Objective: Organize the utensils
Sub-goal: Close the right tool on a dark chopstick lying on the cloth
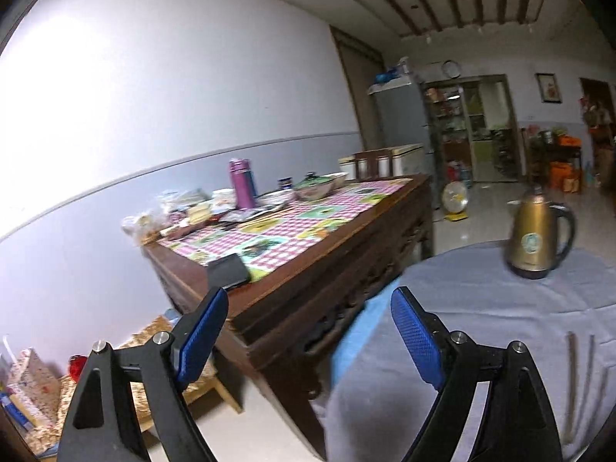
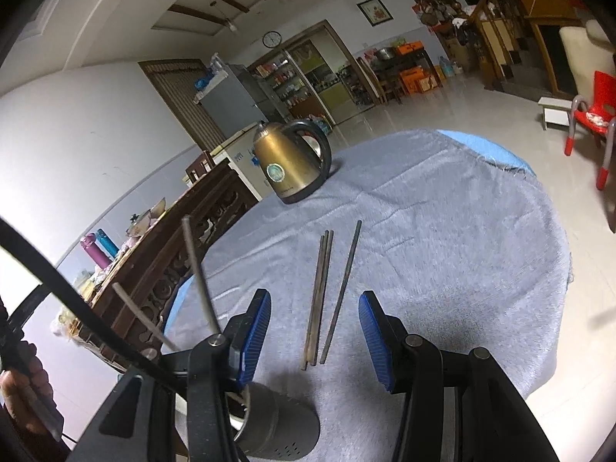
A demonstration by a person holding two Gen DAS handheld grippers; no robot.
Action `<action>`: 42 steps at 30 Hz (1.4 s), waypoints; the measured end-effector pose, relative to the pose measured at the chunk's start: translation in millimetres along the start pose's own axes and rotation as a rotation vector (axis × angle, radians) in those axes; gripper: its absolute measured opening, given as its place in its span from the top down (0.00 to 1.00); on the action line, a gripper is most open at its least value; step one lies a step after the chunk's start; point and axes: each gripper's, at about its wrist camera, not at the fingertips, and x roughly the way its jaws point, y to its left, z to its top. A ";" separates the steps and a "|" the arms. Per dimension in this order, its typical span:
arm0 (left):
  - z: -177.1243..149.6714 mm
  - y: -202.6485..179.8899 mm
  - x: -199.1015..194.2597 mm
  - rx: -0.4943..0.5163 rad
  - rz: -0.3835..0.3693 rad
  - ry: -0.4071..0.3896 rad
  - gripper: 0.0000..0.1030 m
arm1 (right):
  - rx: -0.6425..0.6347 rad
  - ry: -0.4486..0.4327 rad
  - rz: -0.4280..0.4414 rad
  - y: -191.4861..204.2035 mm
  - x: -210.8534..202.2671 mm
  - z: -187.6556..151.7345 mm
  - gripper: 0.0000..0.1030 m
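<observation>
Three metal chopsticks (image 2: 321, 296) lie on the grey cloth of the round table (image 2: 442, 238), two side by side and one (image 2: 342, 292) slightly apart. My right gripper (image 2: 313, 337) is open and empty, hovering just above their near ends. A metal utensil holder (image 2: 277, 429) stands below my right gripper's left finger, with two chopsticks (image 2: 198, 273) sticking up out of it. My left gripper (image 1: 310, 340) is open and empty, over the table's left edge. The chopsticks also show in the left wrist view (image 1: 579, 381) at lower right.
A gold electric kettle (image 2: 292, 161) stands at the far side of the round table, also in the left wrist view (image 1: 539, 236). A dark wooden table (image 1: 308, 254) with a checked cloth, dishes and a purple flask (image 1: 240, 184) stands to the left. A red chair (image 2: 595, 119) stands at right.
</observation>
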 end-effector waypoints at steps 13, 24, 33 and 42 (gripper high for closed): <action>-35.9 -18.8 70.1 0.027 -0.137 0.256 0.16 | 0.003 0.077 -0.004 -8.8 51.3 14.2 0.51; -85.0 -173.3 120.7 0.199 -0.602 0.546 0.16 | -0.058 0.296 -0.047 -28.3 152.2 54.3 0.51; -74.3 -273.0 132.8 0.236 -0.803 0.594 0.16 | -0.132 0.393 -0.188 -22.1 242.9 82.6 0.63; -76.9 -362.4 116.0 0.382 -0.859 0.562 0.16 | -0.222 0.447 -0.290 -28.5 254.6 71.6 0.88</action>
